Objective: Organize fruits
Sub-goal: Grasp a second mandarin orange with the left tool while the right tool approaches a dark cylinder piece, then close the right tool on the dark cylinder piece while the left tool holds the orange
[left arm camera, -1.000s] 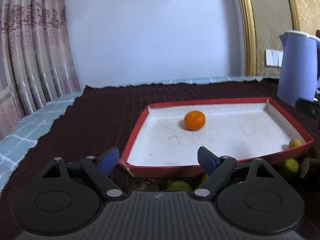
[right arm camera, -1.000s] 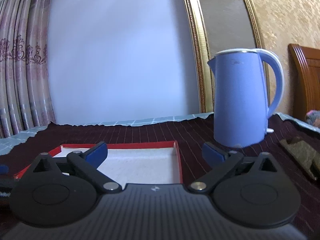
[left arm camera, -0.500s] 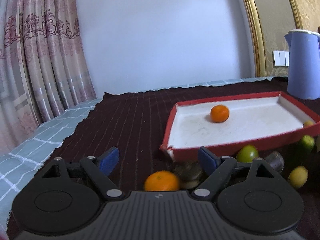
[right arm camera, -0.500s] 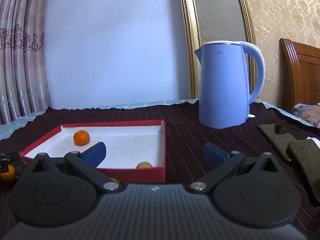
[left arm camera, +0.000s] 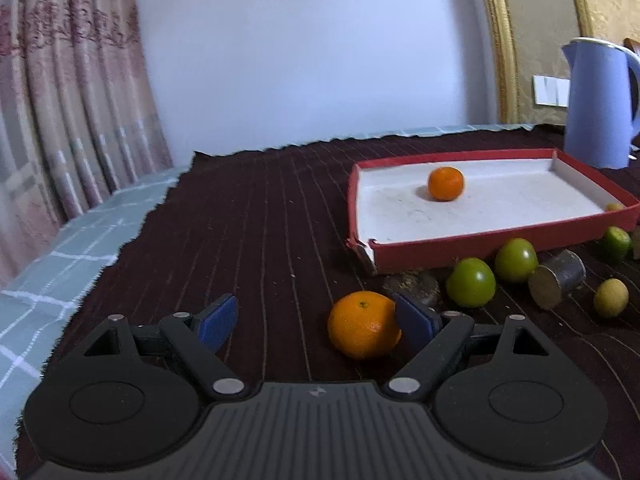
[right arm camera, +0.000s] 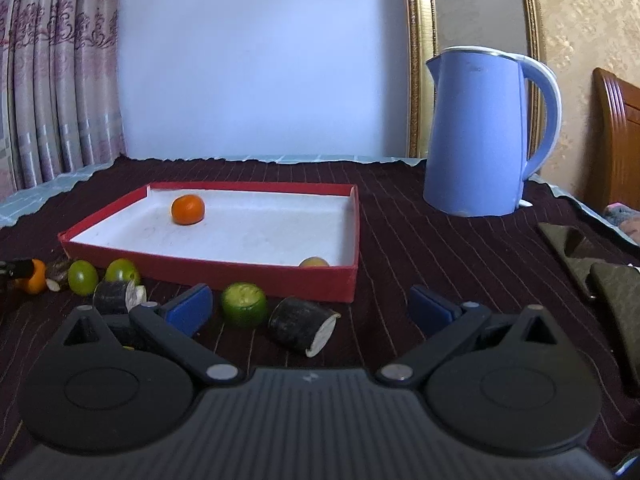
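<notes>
Dark maroon tablecloth with thin pale stripes, over a pale teal checked cloth; shallow cardboard tray, red outside, white inside; orange mandarin by blue gripper pads on black bodies; glossy green round fruits; periwinkle-blue plastic kettle; pink floral-band curtains; gold frame edge
</notes>
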